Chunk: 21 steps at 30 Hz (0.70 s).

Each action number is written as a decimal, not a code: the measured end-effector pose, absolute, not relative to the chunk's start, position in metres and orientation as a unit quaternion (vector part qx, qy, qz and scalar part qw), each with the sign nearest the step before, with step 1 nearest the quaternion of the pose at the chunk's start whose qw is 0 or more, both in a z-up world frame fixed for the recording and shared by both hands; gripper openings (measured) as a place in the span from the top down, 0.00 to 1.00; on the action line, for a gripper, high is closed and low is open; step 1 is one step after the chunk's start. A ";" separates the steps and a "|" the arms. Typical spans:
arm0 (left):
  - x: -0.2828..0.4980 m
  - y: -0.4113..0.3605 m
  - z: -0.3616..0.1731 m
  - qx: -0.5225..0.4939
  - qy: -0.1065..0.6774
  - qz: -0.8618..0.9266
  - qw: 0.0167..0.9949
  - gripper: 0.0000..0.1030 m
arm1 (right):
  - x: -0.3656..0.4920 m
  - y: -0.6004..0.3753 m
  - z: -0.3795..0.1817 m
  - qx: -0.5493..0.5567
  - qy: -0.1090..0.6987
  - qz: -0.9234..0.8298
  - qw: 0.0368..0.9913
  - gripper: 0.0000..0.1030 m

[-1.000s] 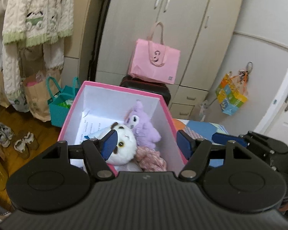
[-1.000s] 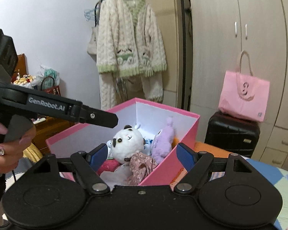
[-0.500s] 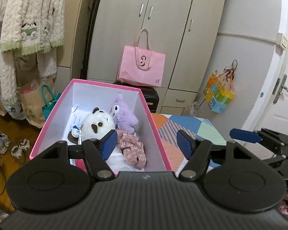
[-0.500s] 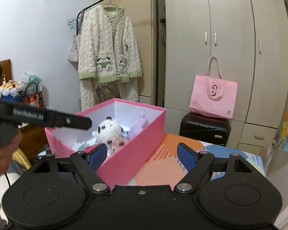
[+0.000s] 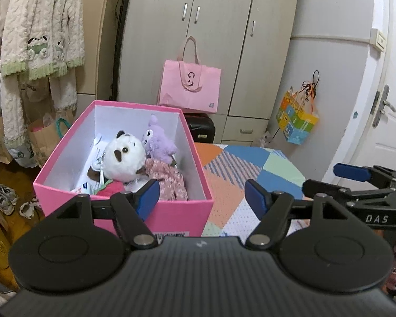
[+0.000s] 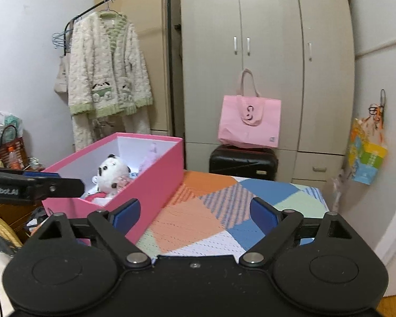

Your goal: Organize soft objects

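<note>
A pink box (image 5: pixel 171 218) with a white inside stands on the patchwork-covered table (image 5: pixel 240 169). In it lie a white plush (image 5: pixel 124 158), a purple plush (image 5: pixel 158 142), a pink floral cloth (image 5: pixel 169 179) and a red soft item (image 5: pixel 109 189). The box also shows in the right wrist view (image 6: pixel 155 174), with the white plush (image 6: pixel 112 171) inside. My left gripper (image 5: pixel 202 198) is open and empty, just in front of the box's near wall. My right gripper (image 6: pixel 195 212) is open and empty above the table, right of the box.
A pink tote bag (image 5: pixel 190 89) sits on a black suitcase (image 6: pixel 243 162) before grey wardrobes. A knit cardigan (image 6: pixel 108 68) hangs on a rack at left. Paper bags (image 5: pixel 47 137) and shoes (image 5: pixel 4 198) are on the floor at left. A door (image 5: pixel 390 111) is at right.
Both grippers have pulled back and away from the box, so it looks smaller and farther. The toys stay in the box. Both grippers stay open.
</note>
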<state>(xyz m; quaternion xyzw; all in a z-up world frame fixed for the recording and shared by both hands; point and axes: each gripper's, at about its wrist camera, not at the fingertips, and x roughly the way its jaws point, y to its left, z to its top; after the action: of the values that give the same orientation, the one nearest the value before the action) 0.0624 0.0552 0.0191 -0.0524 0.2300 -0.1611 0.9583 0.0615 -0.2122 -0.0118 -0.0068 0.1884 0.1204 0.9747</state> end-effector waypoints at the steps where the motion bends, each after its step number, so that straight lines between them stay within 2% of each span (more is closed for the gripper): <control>1: 0.061 0.055 0.019 -0.052 0.229 -0.157 0.959 0.31 | 0.060 -0.214 -0.014 -0.005 0.191 0.118 0.975 0.10; 3: 0.057 0.055 0.019 -0.052 0.227 -0.149 0.961 0.28 | 0.059 -0.218 -0.017 -0.002 0.201 0.105 0.974 0.07; 11: 0.045 0.048 0.013 -0.048 0.222 -0.119 0.967 0.02 | 0.039 -0.220 -0.017 -0.021 0.208 0.030 0.977 0.00; 21: 0.027 0.033 0.006 -0.028 0.195 -0.087 0.977 0.02 | 0.005 -0.231 -0.011 -0.016 0.178 0.006 0.984 0.00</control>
<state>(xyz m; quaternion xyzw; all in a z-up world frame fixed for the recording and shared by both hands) 0.0266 0.0330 0.0064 -0.0280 0.1945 -0.0871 0.9766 0.0054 -0.2309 -0.0108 -0.0159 0.1780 0.0058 0.9839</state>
